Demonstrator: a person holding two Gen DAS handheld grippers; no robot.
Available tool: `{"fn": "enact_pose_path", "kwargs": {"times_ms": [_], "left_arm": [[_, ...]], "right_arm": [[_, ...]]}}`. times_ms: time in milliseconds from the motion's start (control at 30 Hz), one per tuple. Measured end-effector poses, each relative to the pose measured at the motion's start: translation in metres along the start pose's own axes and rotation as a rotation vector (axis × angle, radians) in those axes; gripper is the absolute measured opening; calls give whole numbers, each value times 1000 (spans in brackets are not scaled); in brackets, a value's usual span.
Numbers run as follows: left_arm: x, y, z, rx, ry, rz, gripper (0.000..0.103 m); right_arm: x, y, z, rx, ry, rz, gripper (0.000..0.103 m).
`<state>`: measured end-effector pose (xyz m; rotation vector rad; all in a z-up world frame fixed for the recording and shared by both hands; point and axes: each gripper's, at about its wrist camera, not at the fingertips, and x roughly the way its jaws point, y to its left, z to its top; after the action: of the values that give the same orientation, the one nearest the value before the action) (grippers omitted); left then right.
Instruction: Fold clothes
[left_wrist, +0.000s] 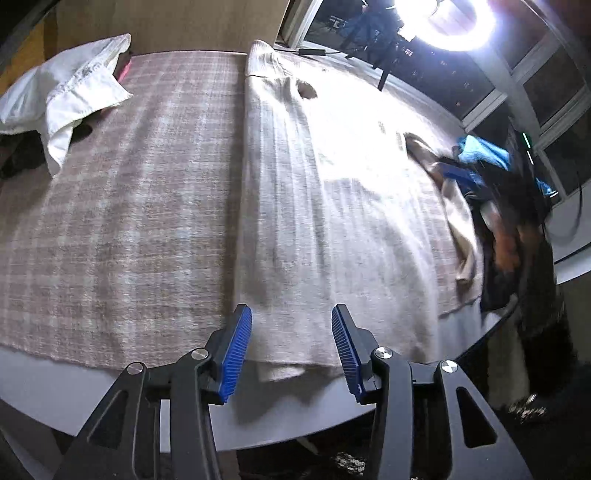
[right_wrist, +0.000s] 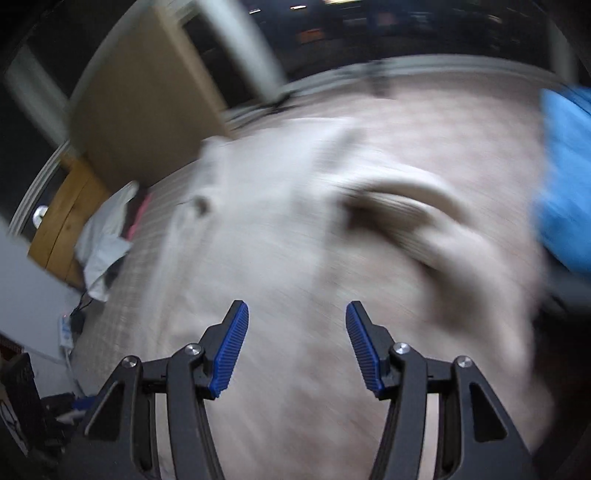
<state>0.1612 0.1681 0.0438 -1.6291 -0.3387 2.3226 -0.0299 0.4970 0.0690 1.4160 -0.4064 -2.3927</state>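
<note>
Left gripper (left_wrist: 291, 347), jaws wide & empty, is hovering at lower centre over cream garment (left_wrist: 332, 206), prob. lining up hem grab; right gripper (right_wrist: 297, 343) likewise gaping.

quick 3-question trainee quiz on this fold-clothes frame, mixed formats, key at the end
1. True or false: the left gripper is shut on the cream garment.
2. Multiple choice: the white cloth in the left wrist view lies
A. under the cream garment
B. bunched at the far left of the plaid blanket
C. between the right gripper's jaws
3. Fill in: in the right wrist view, the right gripper is ____, and the blurred item at the right edge is coloured ____.

Key
1. False: its jaws stand apart over the garment's near hem.
2. B
3. open; blue
</note>
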Motion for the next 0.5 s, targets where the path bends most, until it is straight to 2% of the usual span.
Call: {"fn": "enact_pose_path", "kwargs": {"times_ms": [167, 267, 367, 500], "left_arm": [[15, -28, 6, 121, 32, -62, 43], [27, -56, 7, 200, 72, -142, 43], [34, -94, -1, 282, 88, -200, 43], [46, -148, -12, 374, 107, -275, 44]], "right_arm": [[-83, -59, -60, 169, -96, -127, 55], [-119, -72, -89, 247, -112, -178, 55], [-153, -66, -112, 213, -128, -244, 55], [-187, -61, -126, 159, -174, -324, 55]]}}
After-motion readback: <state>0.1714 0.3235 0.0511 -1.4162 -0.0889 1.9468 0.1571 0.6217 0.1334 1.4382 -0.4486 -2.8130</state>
